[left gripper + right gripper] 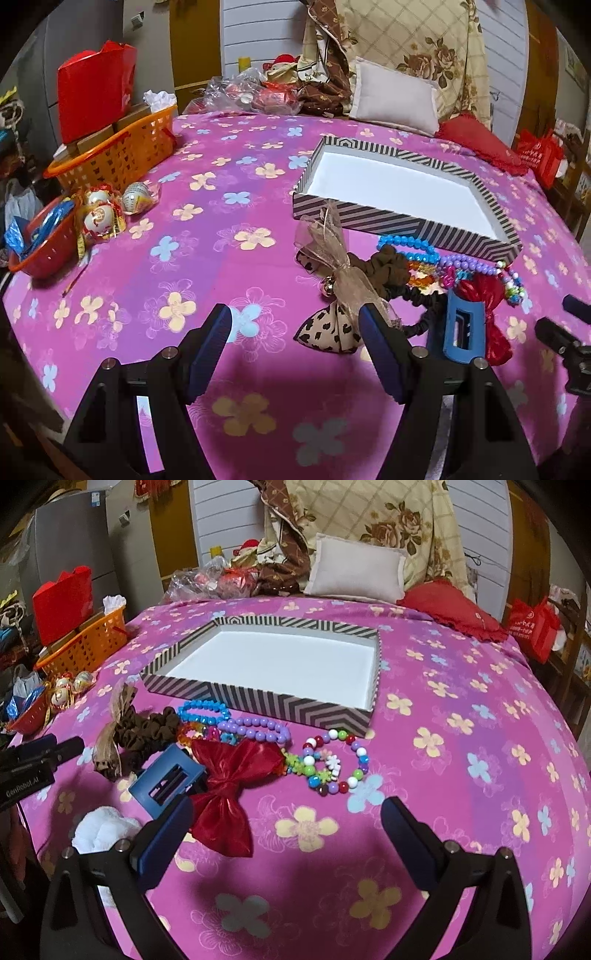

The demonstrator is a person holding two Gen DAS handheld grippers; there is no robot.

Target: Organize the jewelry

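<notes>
Presently we note the jewelry, a purple bead bracelet (255,729), blue bead bracelet (201,710) and red bow (231,775), heaped on the bed (461,738) just before the striped box (280,701). Left hand-held gripper (295,328) and right hand-held gripper (286,814) both gape wide, holding nothing.

**Little legible writing in view**

We read one clear label: "GenRobot.AI" in pale letters on the black body of the left gripper (26,775), seen at the left edge of the right wrist view. We also see white print on the red bag (532,627) at the far right, but it is too small for us to read. The white balls (98,218) beside the orange basket (118,155) carry a gold emblem that we cannot make out. We find no other readable text.
</notes>
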